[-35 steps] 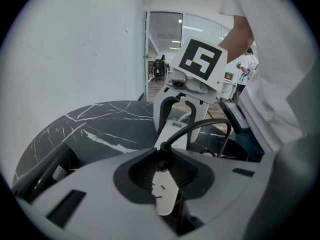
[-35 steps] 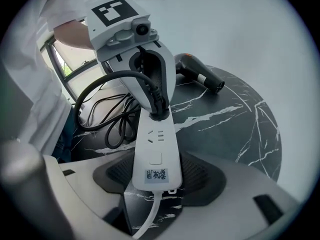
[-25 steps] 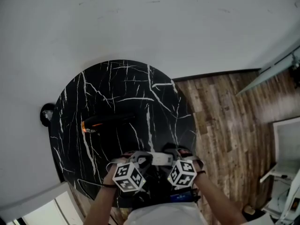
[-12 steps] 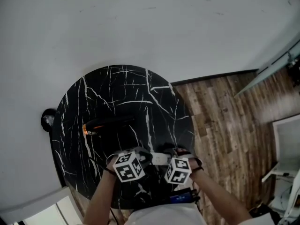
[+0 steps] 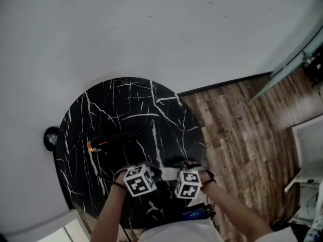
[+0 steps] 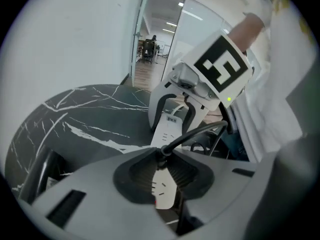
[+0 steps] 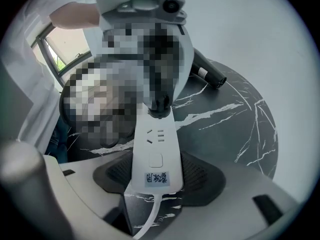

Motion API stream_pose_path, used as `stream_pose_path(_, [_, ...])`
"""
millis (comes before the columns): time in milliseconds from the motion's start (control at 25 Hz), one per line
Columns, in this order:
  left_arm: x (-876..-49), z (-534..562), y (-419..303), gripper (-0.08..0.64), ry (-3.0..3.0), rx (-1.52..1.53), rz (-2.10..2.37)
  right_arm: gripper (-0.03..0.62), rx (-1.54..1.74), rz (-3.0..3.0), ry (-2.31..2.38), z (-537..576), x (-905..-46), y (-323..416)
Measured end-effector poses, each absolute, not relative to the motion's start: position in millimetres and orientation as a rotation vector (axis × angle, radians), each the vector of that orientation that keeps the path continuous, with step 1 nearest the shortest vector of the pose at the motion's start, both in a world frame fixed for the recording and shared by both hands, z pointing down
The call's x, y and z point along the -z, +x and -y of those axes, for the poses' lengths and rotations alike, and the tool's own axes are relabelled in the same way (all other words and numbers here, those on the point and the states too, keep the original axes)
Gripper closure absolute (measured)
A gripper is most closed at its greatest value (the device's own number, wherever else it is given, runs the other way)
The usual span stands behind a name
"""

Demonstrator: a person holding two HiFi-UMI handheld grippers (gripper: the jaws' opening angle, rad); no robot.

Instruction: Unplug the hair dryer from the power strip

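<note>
A white power strip (image 5: pixel 169 174) lies near the front edge of the black marble table (image 5: pixel 126 110). My right gripper (image 7: pixel 156 176) is shut on the strip (image 7: pixel 155 154), its pads pressing the two long sides at the switch end. At the other end my left gripper (image 6: pixel 161 171) is shut on the hair dryer's black plug (image 6: pixel 161 153). Those jaws have just been closing, with the plug between them. The plug (image 7: pixel 160 105) stands on the strip, and its cord (image 6: pixel 200 131) arcs away. The black hair dryer (image 5: pixel 108 140) lies at the table's left, and in the right gripper view (image 7: pixel 207 74) it is behind the plug.
A black round object (image 5: pixel 50 137) sits on the floor left of the table. Wood flooring (image 5: pixel 242 130) runs to the right, with white furniture (image 5: pixel 308 150) at the far right. The table's front edge is just below my hands. The strip's white cable (image 7: pixel 145 219) runs back under my right gripper.
The left gripper has tilted a little over the strip's end. Both hands stay in place at the strip. The head view has drifted slightly.
</note>
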State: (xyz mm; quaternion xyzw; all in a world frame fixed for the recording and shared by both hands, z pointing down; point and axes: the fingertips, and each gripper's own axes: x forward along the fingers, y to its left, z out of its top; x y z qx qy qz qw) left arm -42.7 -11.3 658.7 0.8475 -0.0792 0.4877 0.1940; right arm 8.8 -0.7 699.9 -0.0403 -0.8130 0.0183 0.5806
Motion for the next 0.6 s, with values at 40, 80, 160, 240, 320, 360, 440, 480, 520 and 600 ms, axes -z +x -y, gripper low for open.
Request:
stream_pose_path(40, [-657.7, 13.1, -43.0, 0.502, 2.364, -1.356, 0.194, 0.318, -0.047, 1.896, -0.093, 2.0, -699.6, 8.6])
stream_pose_path(80, [-657.0, 15.0, -43.2, 0.502, 2.371, -1.368, 0.183, 0.318, -0.049, 1.894, -0.090, 3.4, -699.5, 8.0])
stream_pose_path(160, [-657.5, 16.2, -43.7, 0.503, 2.424, -1.438, 0.221, 0.318, -0.053, 1.894, -0.084, 3.7, -700.7, 6.7])
stream_pose_path(240, [-659.2, 14.1, -42.6, 0.508, 2.482, -1.503, 0.311, 0.318, -0.052, 1.890, -0.081, 1.8, -702.8, 7.8])
stream_pose_path(320, [-661.2, 11.1, -40.8, 0.509, 2.507, -1.537, 0.393, 0.318, -0.044, 1.878, -0.082, 1.6, -703.7, 9.2])
stream_pose_path(360, [-662.4, 10.0, -41.0, 0.509, 2.501, -1.543, 0.412, 0.318, -0.039, 1.871, -0.085, 1.8, -703.7, 9.1])
stream_pose_path(440, [-664.9, 9.5, -43.3, 0.509, 2.453, -1.538, 0.389, 0.318, -0.033, 1.863, -0.089, 2.5, -703.6, 7.9])
stream_pose_path(480, [-666.0, 9.7, -44.5, 0.509, 2.417, -1.520, 0.353, 0.318, -0.033, 1.863, -0.090, 2.6, -703.5, 7.4])
stream_pose_path(520, [-666.5, 10.1, -45.4, 0.509, 2.378, -1.487, 0.310, 0.318, -0.035, 1.865, -0.090, 2.5, -703.4, 7.4])
stream_pose_path(600, [-665.2, 11.9, -45.2, 0.504, 2.328, -1.408, 0.238, 0.318, -0.044, 1.870, -0.085, 2.6, -703.6, 7.7])
